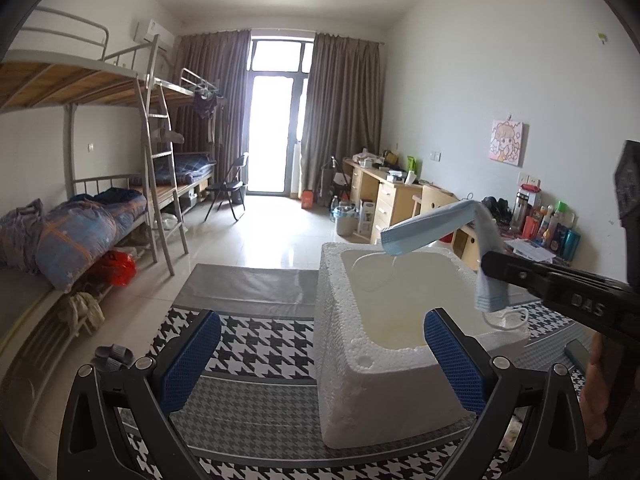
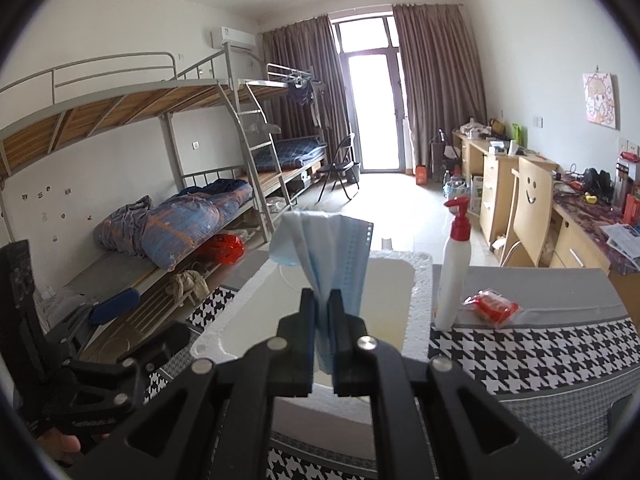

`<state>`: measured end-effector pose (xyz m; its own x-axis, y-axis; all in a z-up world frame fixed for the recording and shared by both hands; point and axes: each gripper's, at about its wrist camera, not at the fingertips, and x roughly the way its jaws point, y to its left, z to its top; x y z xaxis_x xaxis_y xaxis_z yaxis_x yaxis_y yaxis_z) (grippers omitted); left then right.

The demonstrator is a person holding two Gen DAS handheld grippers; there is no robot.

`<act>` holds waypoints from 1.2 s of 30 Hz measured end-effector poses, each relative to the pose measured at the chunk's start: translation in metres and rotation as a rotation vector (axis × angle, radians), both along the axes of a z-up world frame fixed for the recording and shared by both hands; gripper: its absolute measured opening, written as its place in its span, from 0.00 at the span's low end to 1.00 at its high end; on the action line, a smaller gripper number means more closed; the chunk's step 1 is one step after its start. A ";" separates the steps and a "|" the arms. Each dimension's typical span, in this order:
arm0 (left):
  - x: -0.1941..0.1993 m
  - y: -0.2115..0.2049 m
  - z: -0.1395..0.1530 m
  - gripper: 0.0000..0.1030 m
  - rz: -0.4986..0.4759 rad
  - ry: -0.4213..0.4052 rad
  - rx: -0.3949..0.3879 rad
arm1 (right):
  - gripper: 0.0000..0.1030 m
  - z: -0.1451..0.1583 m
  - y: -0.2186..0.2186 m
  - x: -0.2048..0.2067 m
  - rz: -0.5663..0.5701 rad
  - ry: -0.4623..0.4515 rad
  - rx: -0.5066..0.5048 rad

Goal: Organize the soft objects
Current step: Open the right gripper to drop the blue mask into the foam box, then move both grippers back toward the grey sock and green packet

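Observation:
A light blue face mask is pinched in my right gripper, which is shut on it. The mask stands up from the fingers and droops over a white foam box. In the left wrist view the same mask arches above the foam box, its white ear loops dangling, and the right gripper reaches in from the right. My left gripper is open with nothing between its blue pads, low in front of the box's near left corner.
The box stands on a table with a black-and-white houndstooth cloth. Right of it are a white pump bottle with a red top and a red packet. Bunk beds line the left wall and desks the right.

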<state>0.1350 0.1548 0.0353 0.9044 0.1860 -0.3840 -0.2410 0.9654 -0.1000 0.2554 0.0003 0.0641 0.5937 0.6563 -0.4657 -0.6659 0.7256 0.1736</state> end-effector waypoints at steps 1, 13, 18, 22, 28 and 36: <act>-0.001 0.000 0.000 0.99 -0.001 -0.003 0.002 | 0.08 0.000 0.001 0.001 0.002 0.008 0.001; -0.013 -0.001 -0.001 0.99 0.035 0.001 0.002 | 0.33 -0.009 0.008 0.010 0.004 0.072 -0.015; -0.017 0.001 -0.002 0.99 0.050 0.002 -0.003 | 0.70 -0.008 0.002 0.009 -0.006 0.077 0.027; -0.019 -0.002 -0.002 0.99 0.046 0.000 -0.003 | 0.70 -0.005 0.001 0.005 0.008 0.078 0.032; -0.022 -0.007 0.000 0.99 0.038 -0.004 0.000 | 0.71 0.000 -0.002 -0.004 0.012 0.055 0.025; -0.027 -0.022 0.006 0.99 0.005 -0.017 0.012 | 0.77 0.007 -0.021 -0.015 -0.004 0.011 0.034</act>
<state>0.1080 0.1330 0.0414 0.9101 0.1947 -0.3658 -0.2437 0.9654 -0.0925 0.2402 -0.0202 0.0712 0.5914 0.6692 -0.4500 -0.6607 0.7220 0.2053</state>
